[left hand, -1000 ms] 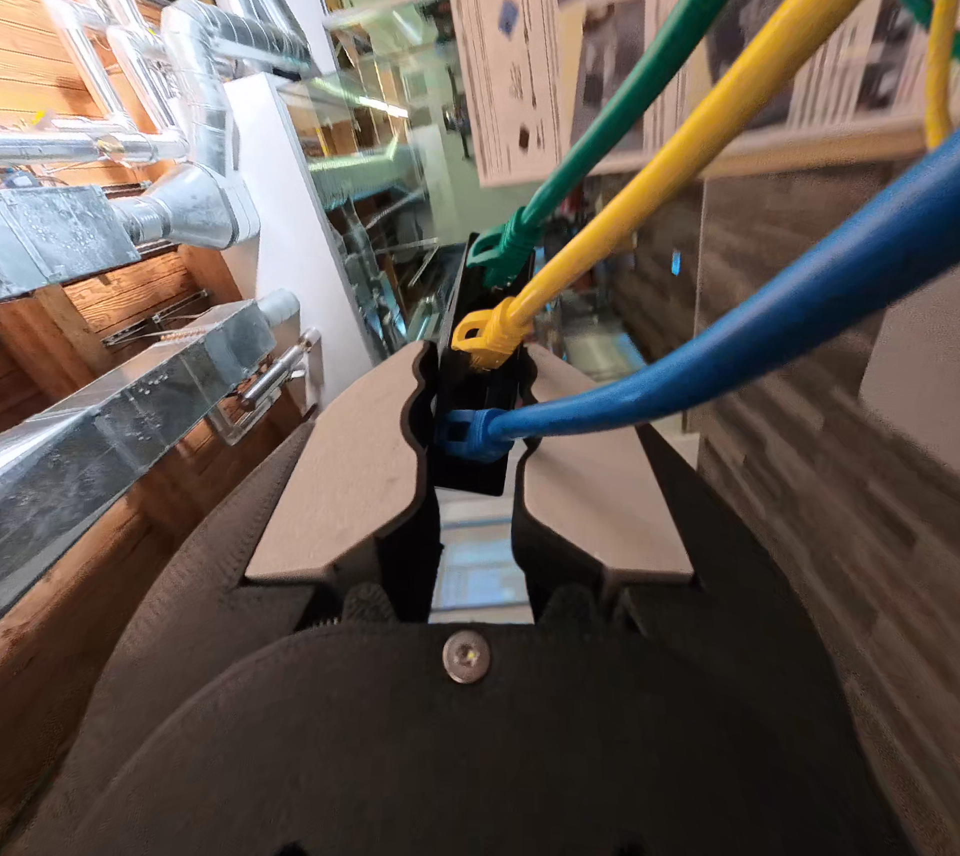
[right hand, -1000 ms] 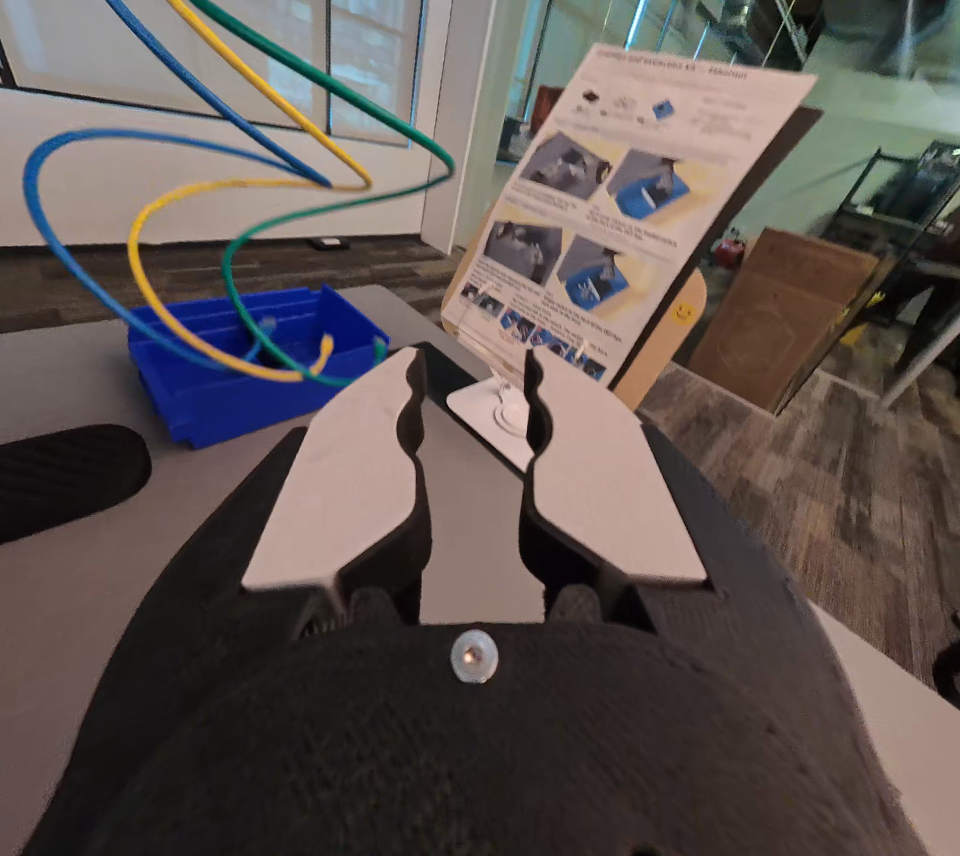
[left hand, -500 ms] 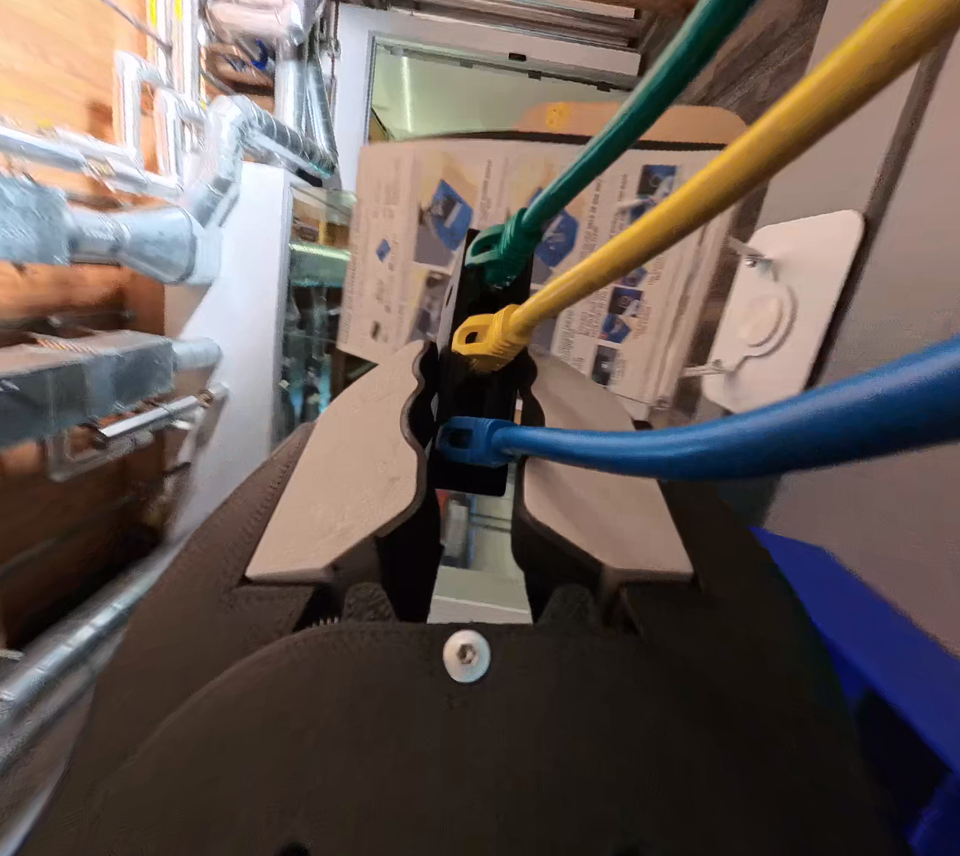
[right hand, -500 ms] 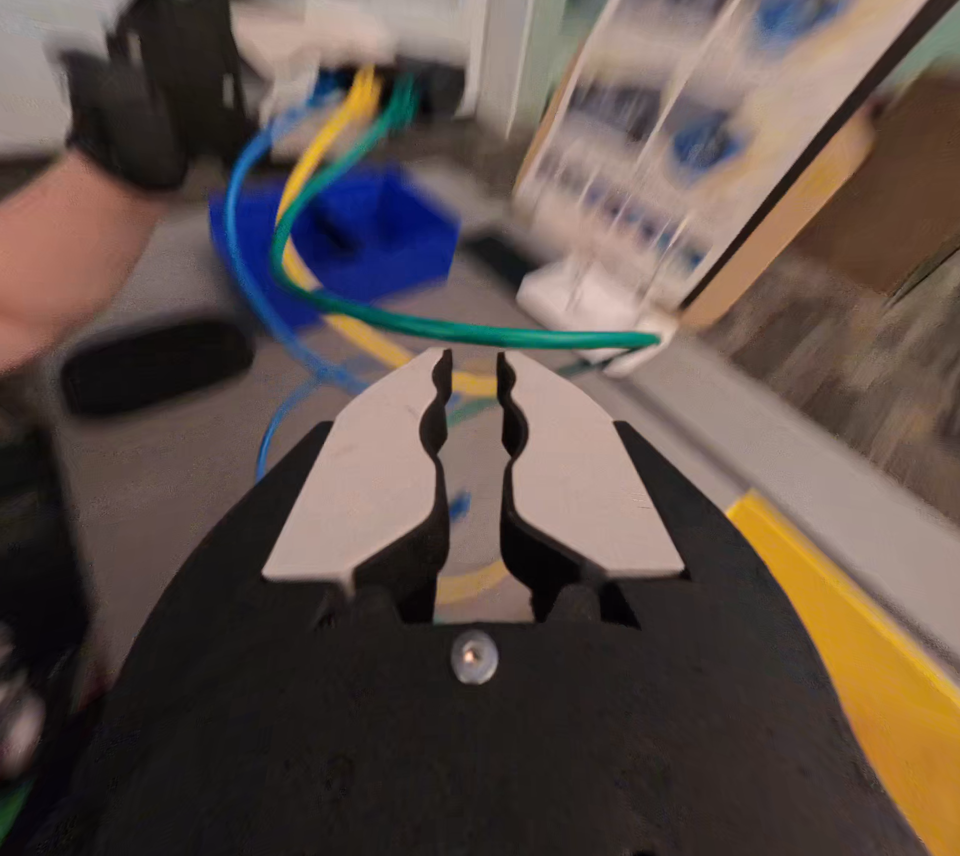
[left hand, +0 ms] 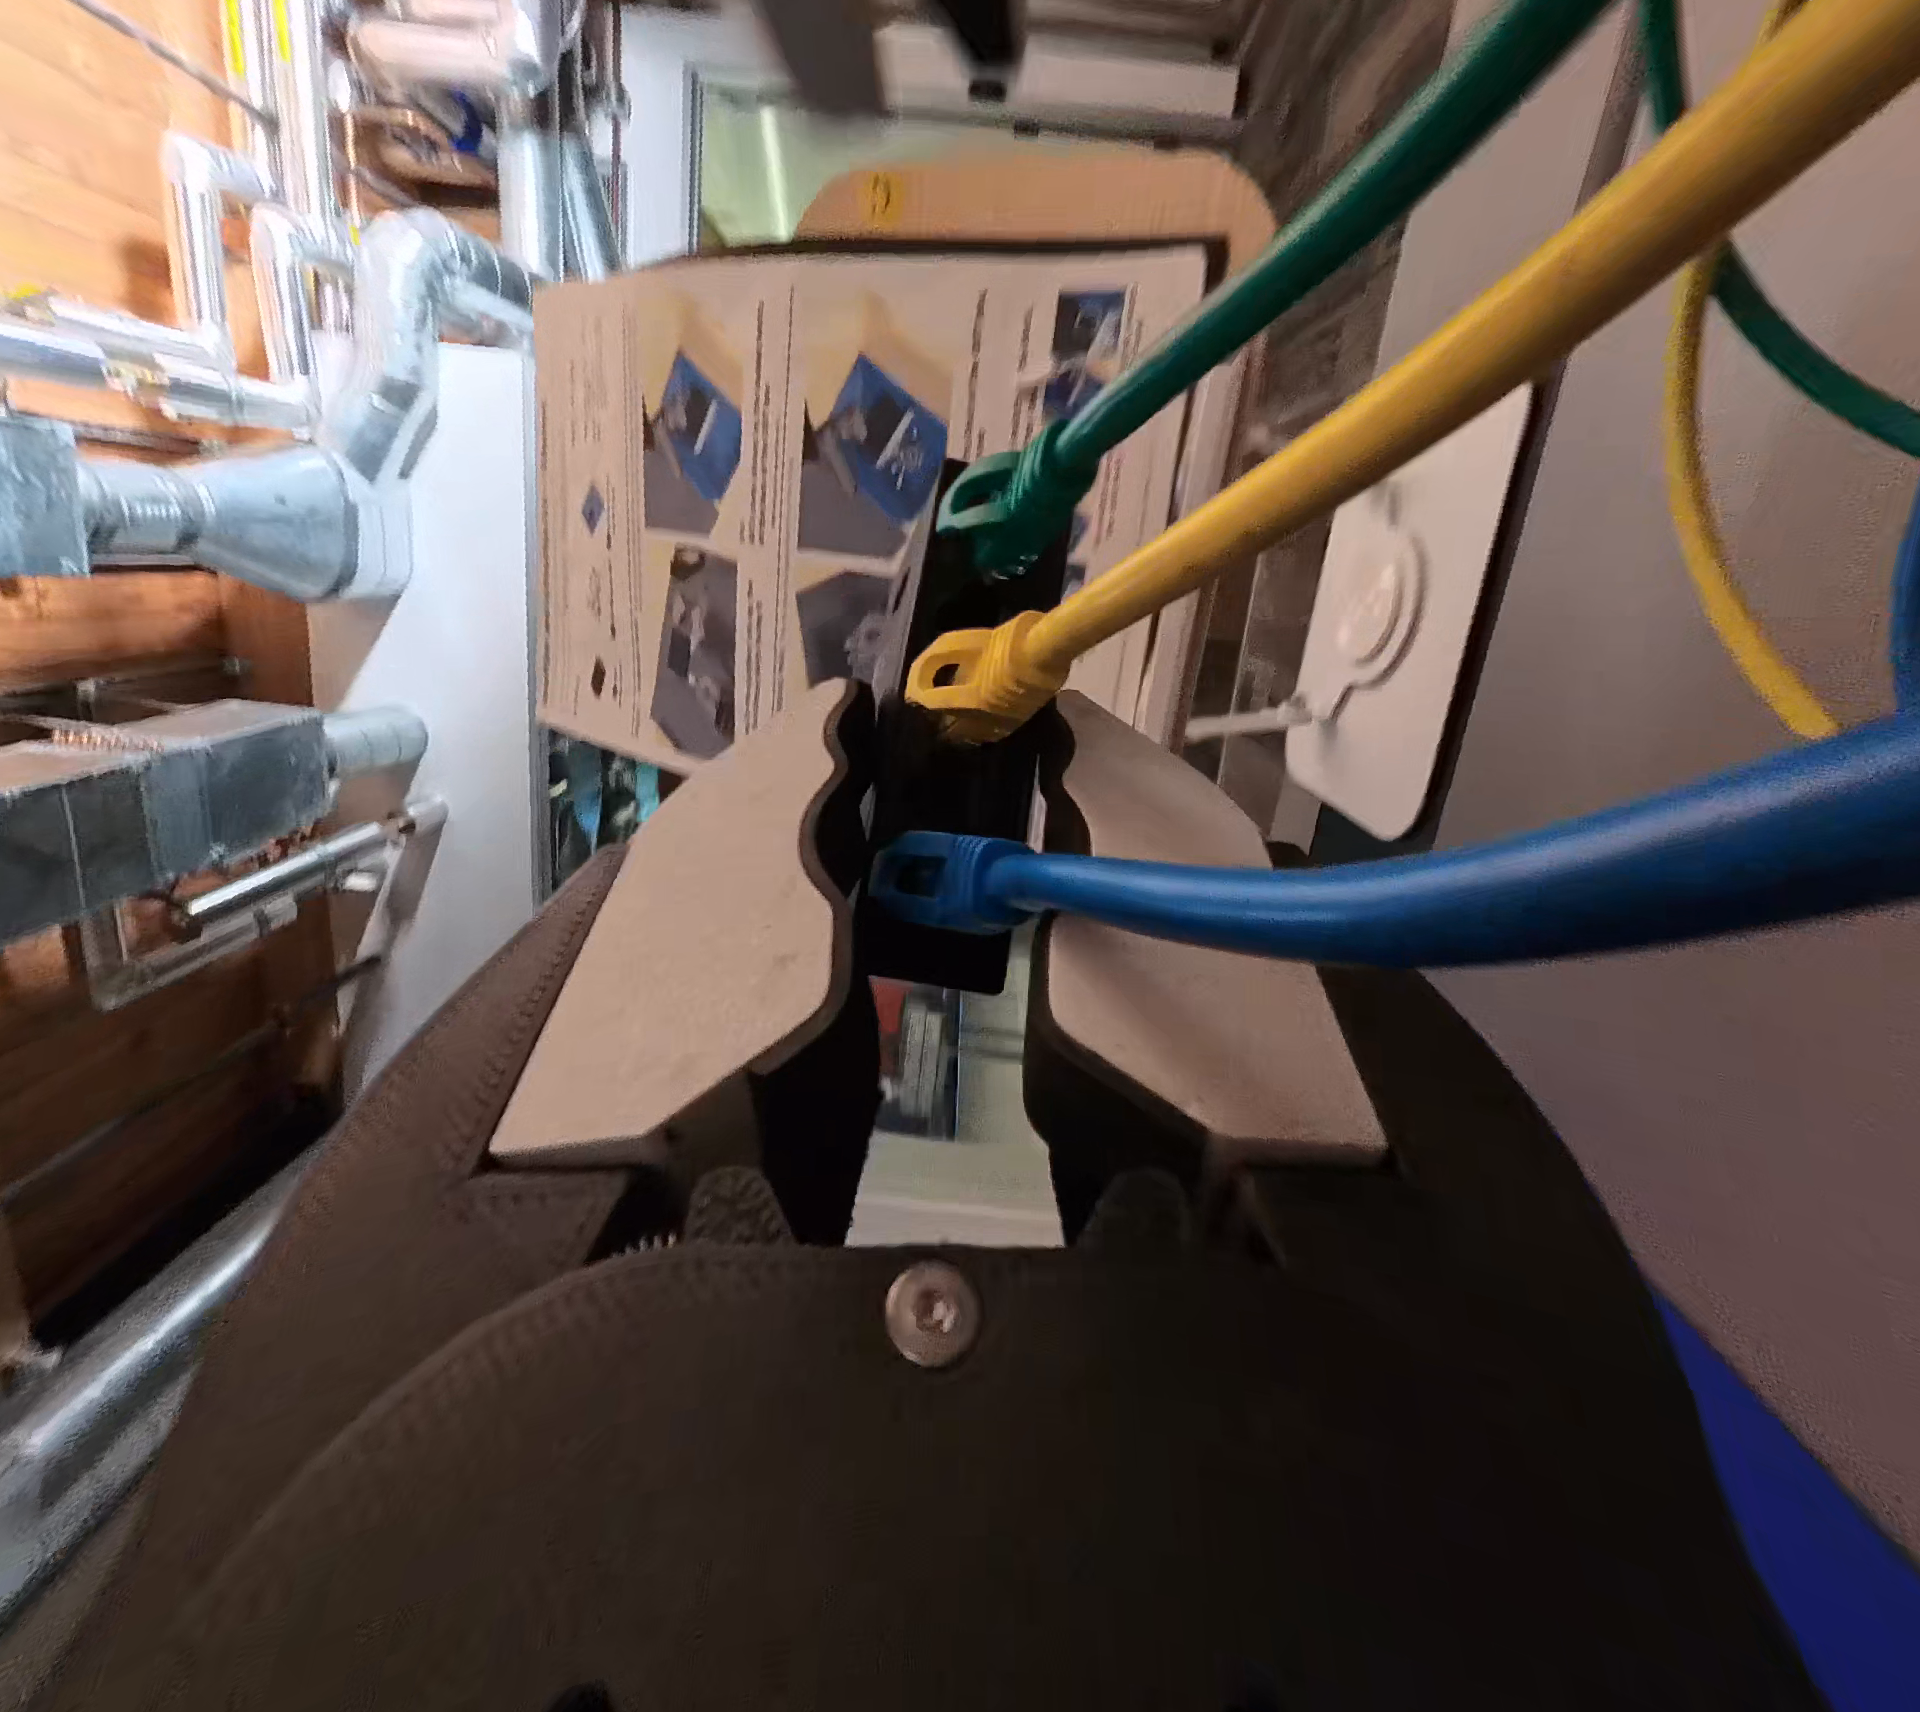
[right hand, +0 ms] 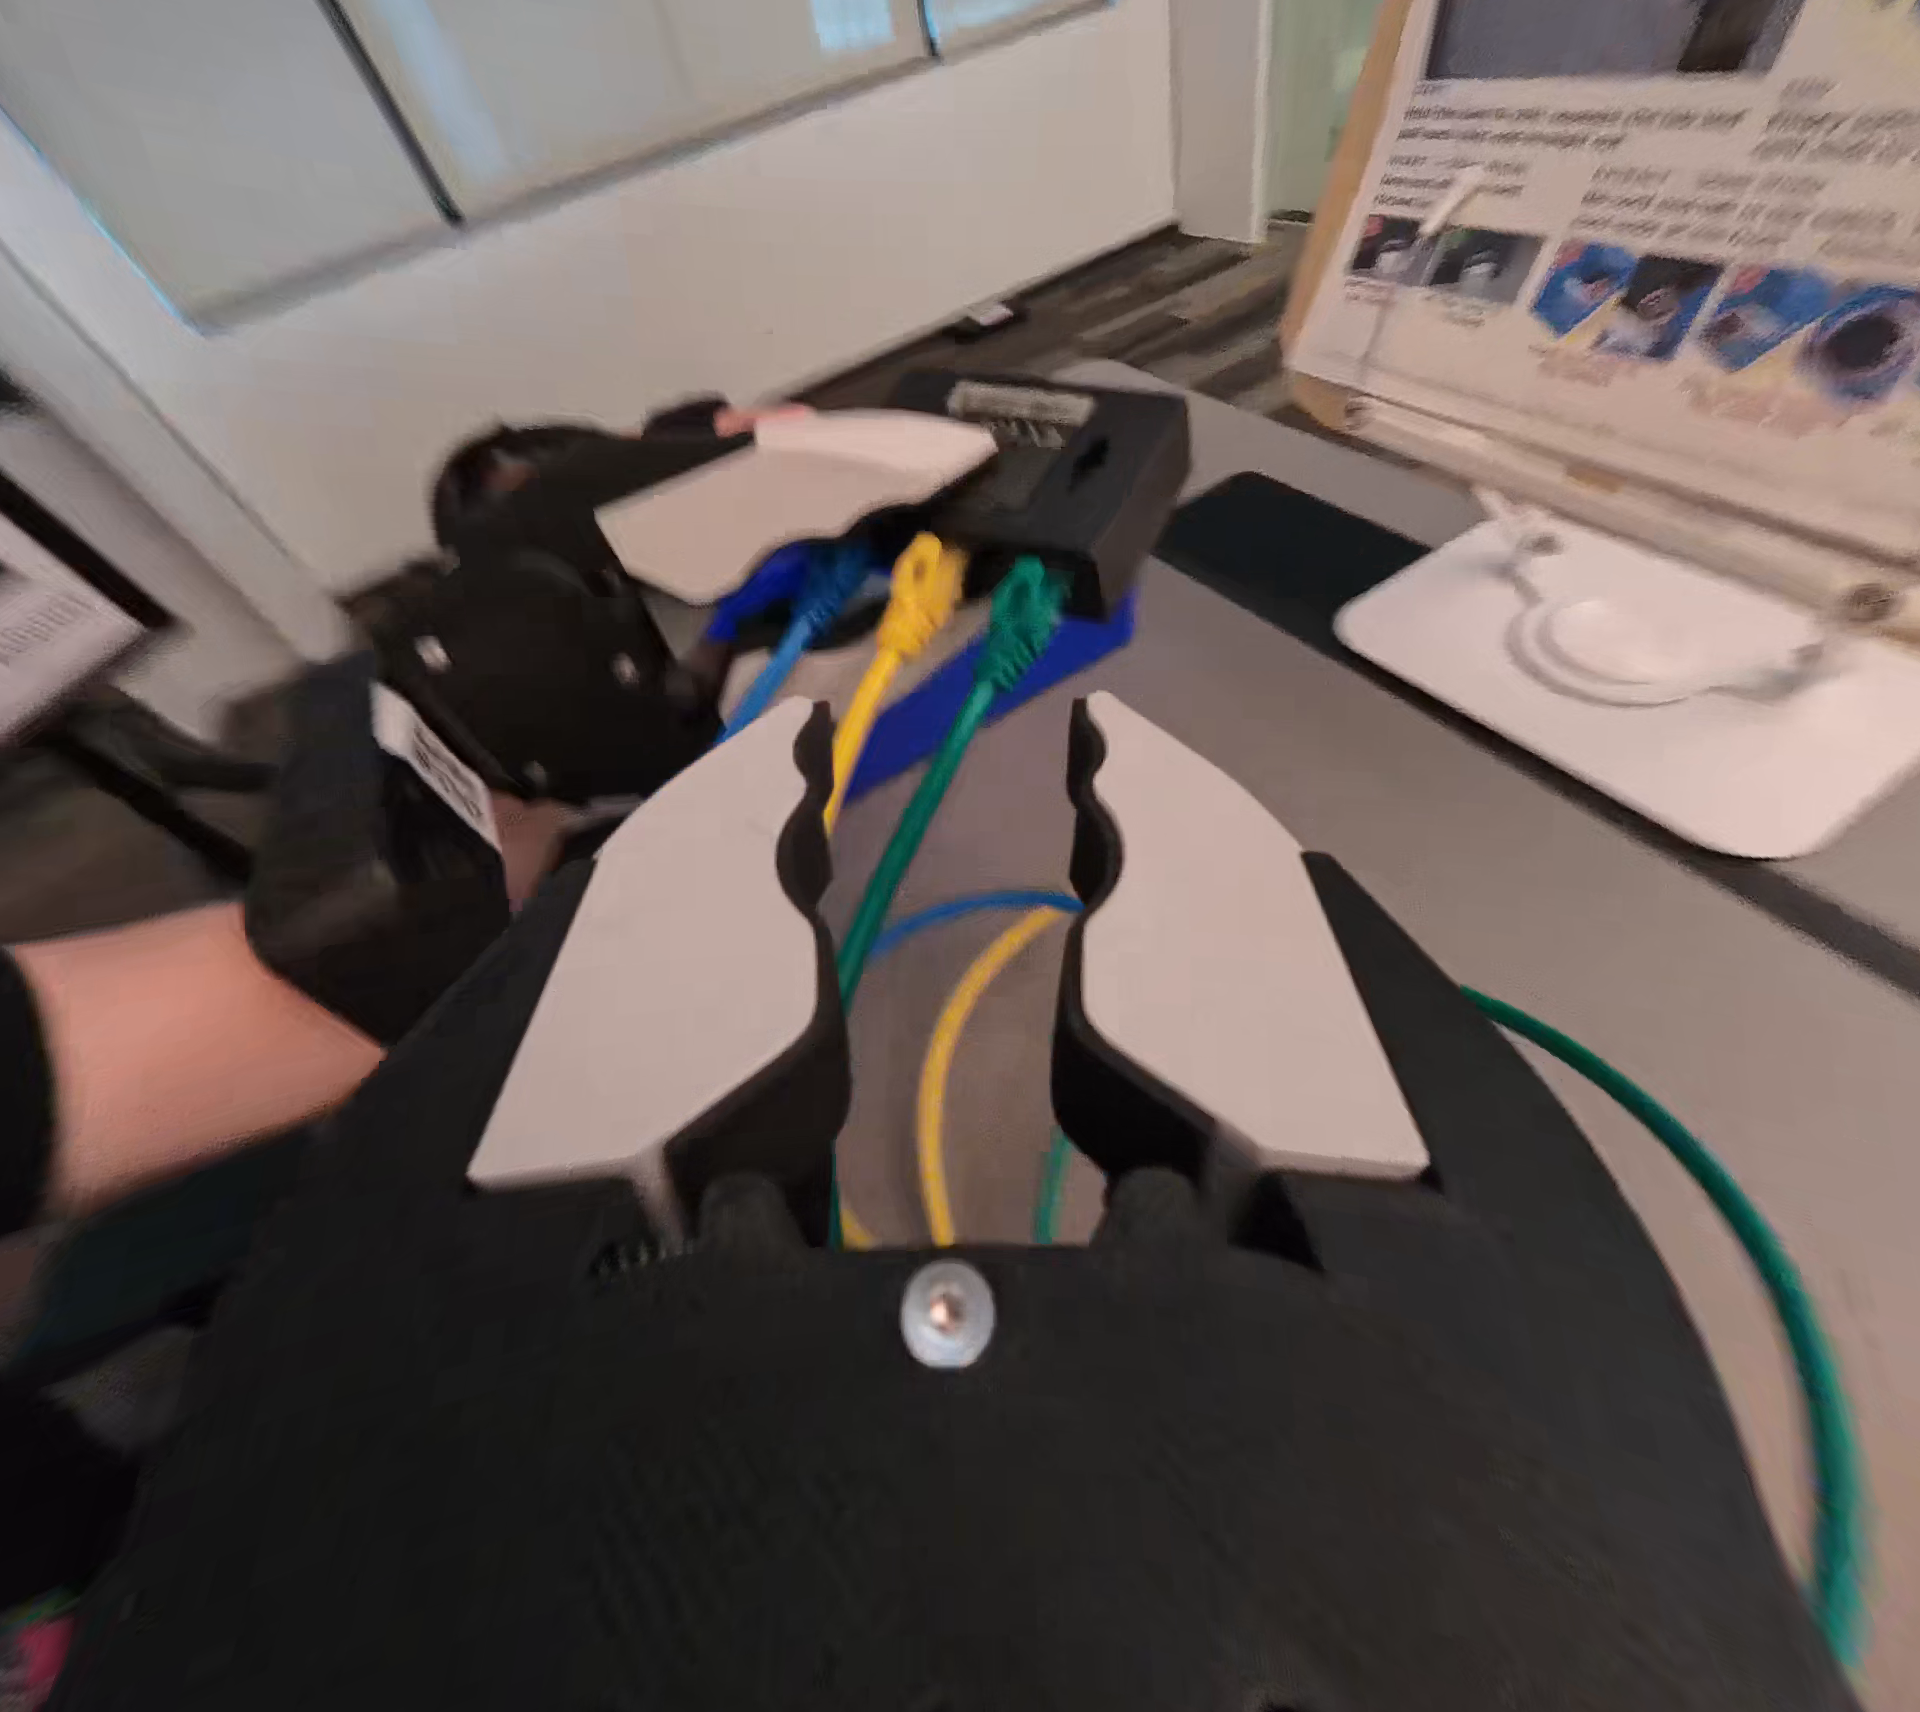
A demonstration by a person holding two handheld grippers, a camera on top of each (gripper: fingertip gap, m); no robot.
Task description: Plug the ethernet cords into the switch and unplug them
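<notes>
The switch (right hand: 1070, 488), a small black box, looked light and rigid, and sat centre frame in the right wrist view, clenched by the left gripper (left hand: 945, 763) across its body. The right gripper (right hand: 948, 763) hung released, jaws apart, nothing between them. Green cord (right hand: 1023, 613), yellow cord (right hand: 920, 592) and blue cord (right hand: 821, 613) were all plugged in, limp and springy. Best grab looked like the stiff boot at each plug, not the floppy run.
</notes>
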